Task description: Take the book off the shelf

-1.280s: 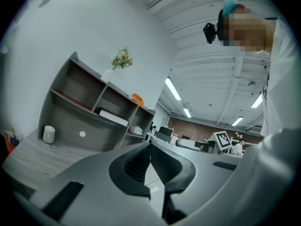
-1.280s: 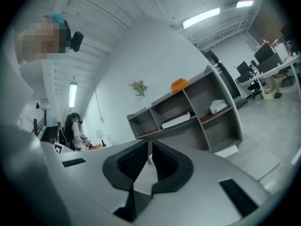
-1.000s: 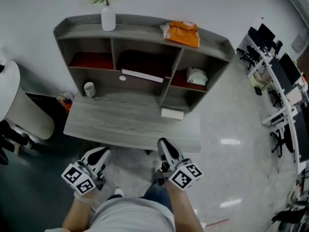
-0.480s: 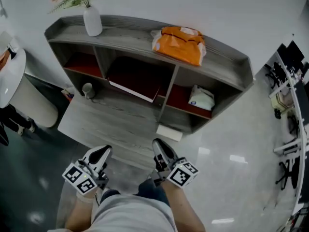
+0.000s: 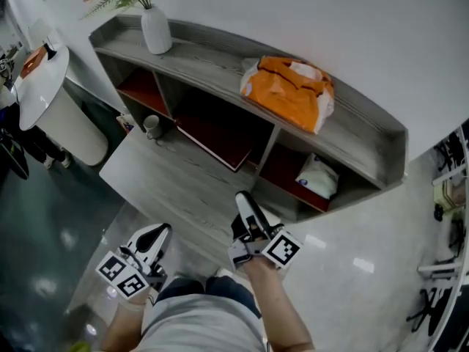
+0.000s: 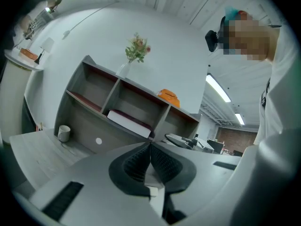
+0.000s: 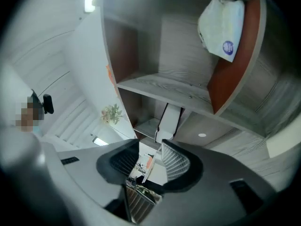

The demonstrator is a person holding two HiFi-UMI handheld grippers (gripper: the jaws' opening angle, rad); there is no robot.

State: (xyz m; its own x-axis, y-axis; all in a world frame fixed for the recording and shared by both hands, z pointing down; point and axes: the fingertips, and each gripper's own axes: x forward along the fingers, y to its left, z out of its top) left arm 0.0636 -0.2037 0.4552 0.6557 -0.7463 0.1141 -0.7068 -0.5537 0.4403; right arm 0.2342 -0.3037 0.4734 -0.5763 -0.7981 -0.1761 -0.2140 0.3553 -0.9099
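Observation:
The book (image 5: 218,138), dark red with white page edges, lies flat in the middle compartment of the grey shelf unit (image 5: 220,53). My right gripper (image 5: 245,202) hovers over the desk's near edge, short of the shelf. Its jaws are opening and hold nothing. In the right gripper view the book (image 7: 170,119) shows beyond the parted gripper (image 7: 150,150). My left gripper (image 5: 157,235) stays low in front of the desk. In the left gripper view the book (image 6: 128,121) lies far ahead of the shut, empty gripper (image 6: 150,147).
On the shelf top stand a white vase (image 5: 155,29) with flowers and an orange bag (image 5: 289,90). A white packet (image 5: 319,176) sits in the right compartment. A mug (image 5: 152,126) stands on the desk (image 5: 165,185). A round white table (image 5: 51,97) is at the left.
The view has swung closer and to the right of the shelf. My right gripper has moved forward over the desk edge and its jaws have parted. The left gripper stays low.

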